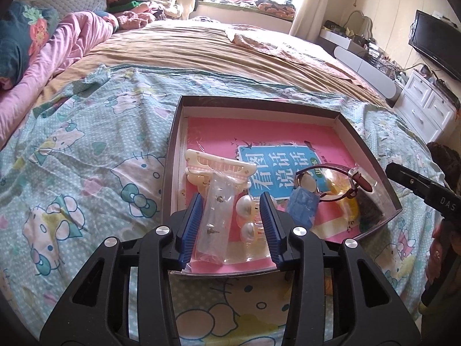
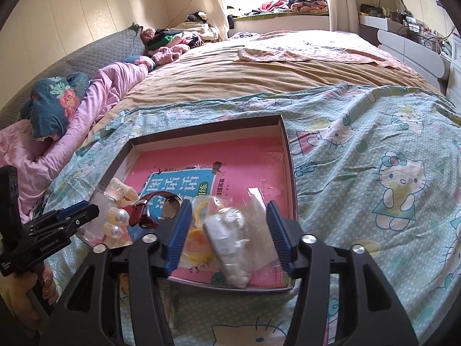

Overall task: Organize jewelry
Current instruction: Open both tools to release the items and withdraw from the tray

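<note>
Bedroom, daylight coming through a far window; a bed (image 1: 95, 150) with a cartoon-cat print cover is carrying a shallow dark-walled box (image 1: 371, 155), its floor lined with a pink book (image 1: 259, 132).

Left claw (image 1: 233, 225) is hovering over the box's near edge, jaws standing apart, gripping nothing. Between the blue pads (image 1: 190, 230) a clear bag of earrings (image 1: 216, 219) is lying flat on the book, clear of both pads as far as can be told. A pearl hair clip (image 1: 245, 219) is sitting just beside the bag, and a cream claw clip (image 1: 219, 167) is lying at the bag's far end. A watch with a red strap (image 1: 331, 184) is resting further right, partly over a small blue packet (image 1: 301, 204).

Right claw (image 2: 229, 230) is also standing spread, over the box's near right part. A clear pouch of white beads (image 2: 230, 248) is lying between its pads, apparently loose, with something yellow (image 2: 198, 239) just to its left. In the right wrist view, a hand (image 2: 26, 297) is gripping the left claw's handle.
</note>
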A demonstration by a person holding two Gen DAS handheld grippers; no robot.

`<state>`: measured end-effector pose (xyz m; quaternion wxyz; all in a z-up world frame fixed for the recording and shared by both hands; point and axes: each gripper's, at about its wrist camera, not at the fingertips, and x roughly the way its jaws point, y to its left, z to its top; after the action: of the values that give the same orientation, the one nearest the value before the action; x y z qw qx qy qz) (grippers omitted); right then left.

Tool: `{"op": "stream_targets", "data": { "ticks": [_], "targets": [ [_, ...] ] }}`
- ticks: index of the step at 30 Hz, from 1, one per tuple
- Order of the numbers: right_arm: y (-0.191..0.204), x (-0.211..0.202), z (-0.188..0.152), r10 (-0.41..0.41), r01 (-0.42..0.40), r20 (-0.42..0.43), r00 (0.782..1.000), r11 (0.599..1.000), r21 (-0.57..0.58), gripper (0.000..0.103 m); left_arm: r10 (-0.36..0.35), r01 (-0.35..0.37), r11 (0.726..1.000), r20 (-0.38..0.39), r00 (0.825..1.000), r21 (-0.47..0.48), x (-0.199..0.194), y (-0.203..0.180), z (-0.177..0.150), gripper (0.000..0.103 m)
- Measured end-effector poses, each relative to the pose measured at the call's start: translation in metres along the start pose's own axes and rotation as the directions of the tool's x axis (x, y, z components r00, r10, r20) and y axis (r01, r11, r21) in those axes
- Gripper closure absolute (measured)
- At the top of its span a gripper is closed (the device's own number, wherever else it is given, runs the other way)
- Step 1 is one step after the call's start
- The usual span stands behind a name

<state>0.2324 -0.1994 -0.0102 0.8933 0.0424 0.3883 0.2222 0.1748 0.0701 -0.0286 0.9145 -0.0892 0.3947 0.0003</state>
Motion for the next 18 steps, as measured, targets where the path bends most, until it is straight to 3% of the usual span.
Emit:
{"op": "stream_targets", "data": {
  "ticks": [5, 9, 18],
  "targets": [
    [0.001, -0.013, -0.001, 0.017, -0.017, 0.029, 0.999, 1.000, 0.007, 0.032, -0.011, 0.011, 1.000, 0.013, 1.000, -0.011, -0.006, 0.001, -0.002, 0.067],
    [0.005, -0.025, -0.001, 0.034, -0.033, 0.049, 0.998, 0.999, -0.002, 0.028, -0.015, 0.016, 0.999, 0.021, 1.000, -0.030, -0.011, 0.003, -0.004, 0.062],
    [0.014, -0.054, -0.009, 0.065, -0.063, 0.089, 0.994, 0.997, -0.033, 0.018, -0.004, 0.007, 0.998, 0.062, 0.998, -0.055, -0.028, 0.006, -0.009, 0.035]
  ]
}}
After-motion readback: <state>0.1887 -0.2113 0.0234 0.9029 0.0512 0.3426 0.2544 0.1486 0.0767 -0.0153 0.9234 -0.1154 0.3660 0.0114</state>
